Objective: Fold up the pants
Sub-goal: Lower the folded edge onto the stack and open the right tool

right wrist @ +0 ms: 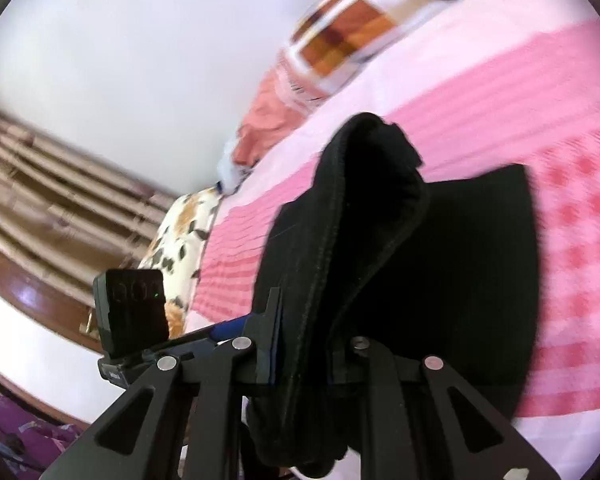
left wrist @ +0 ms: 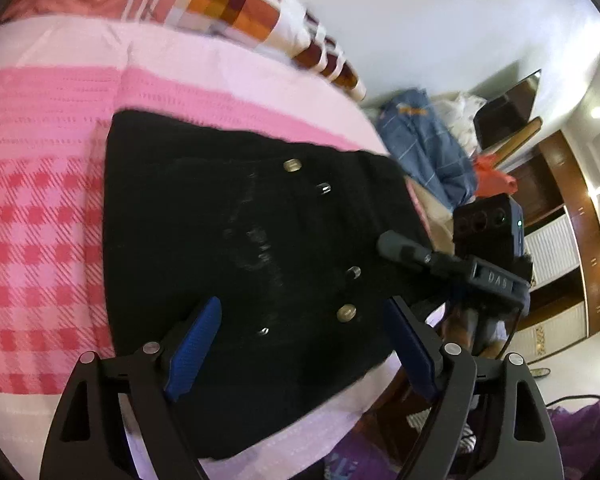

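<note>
Black pants (left wrist: 236, 240): dark garment with metal buttons and rivets, lying mostly flat on the pink checked bedspread (left wrist: 40, 220), its near end reaching the bed's near edge and one side running to the bed's right-hand edge in the left wrist view. Left gripper (left wrist: 300, 344): blue-padded jaws standing wide apart above the pants near the bed's near edge, the pads touching no cloth that can be made out; nothing held. Right gripper (right wrist: 304, 344): jaws drawn nearly together and clamped on a bunched fold of the pants (right wrist: 360, 240), the fabric rising in a thick ridge ahead of the fingers, lifted clear of the rest of the garment, which lies flat on the bedspread (right wrist: 500, 92) behind it; loose cloth hangs below the jaws. In the left wrist view the right gripper's finger reaches in over the bed's right-hand edge onto the pants. Patterned pillow (left wrist: 236, 4): orange, brown and white squares, at the bed's far edge. Floral pillow (right wrist: 184, 236): white with orange and dark leaves, at the bed's left side in the right wrist view. Blue garment (left wrist: 424, 144): heaped beyond the bed's far right corner, off the bed. Both views are somewhat blurred.
</note>
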The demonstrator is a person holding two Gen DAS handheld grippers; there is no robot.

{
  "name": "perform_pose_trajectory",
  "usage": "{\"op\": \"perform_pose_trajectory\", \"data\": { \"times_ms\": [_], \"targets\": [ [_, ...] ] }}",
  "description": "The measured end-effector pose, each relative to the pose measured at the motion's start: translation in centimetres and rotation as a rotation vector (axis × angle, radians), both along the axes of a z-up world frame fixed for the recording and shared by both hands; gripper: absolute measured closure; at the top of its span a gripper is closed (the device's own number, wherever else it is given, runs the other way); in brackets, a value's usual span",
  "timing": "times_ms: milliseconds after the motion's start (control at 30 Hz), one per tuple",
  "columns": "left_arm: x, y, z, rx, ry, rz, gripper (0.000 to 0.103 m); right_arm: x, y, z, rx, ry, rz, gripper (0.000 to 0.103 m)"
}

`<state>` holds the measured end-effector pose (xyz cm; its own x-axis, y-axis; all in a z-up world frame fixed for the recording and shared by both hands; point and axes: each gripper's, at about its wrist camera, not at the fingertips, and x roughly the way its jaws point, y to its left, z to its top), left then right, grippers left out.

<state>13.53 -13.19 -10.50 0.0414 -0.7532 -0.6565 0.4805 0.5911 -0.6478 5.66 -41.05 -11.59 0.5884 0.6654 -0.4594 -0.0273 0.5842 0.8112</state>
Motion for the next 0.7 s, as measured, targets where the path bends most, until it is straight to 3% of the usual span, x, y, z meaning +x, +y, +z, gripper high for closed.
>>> {"op": "perform_pose_trajectory", "data": {
  "times_ms": [133, 367, 567, 700],
  "targets": [
    [0.1, 0.0, -1.2, -0.008, 0.024, 0.015, 0.020, -1.4, -2.2, -2.8, 0.022, 0.067, -0.049, 0.088],
    [-0.4, -0.4, -0.1, 0.064, -0.092, 0.017, 0.020, -2.4, -3.8, -4.0, 0.046, 0.077, -0.069, 0.088],
    [-1.0, -0.8, 0.5, 0.176, -0.240, 0.051, 0.020, -3.0, -5.0, -6.3, 0.060, 0.120, -0.080, 0.089],
    [-1.2, -1.0, 0.6, 0.304, -0.323, 0.103, 0.020, -3.1, -4.4, -4.8, -0.067, 0.112, -0.075, 0.083]
  ]
}}
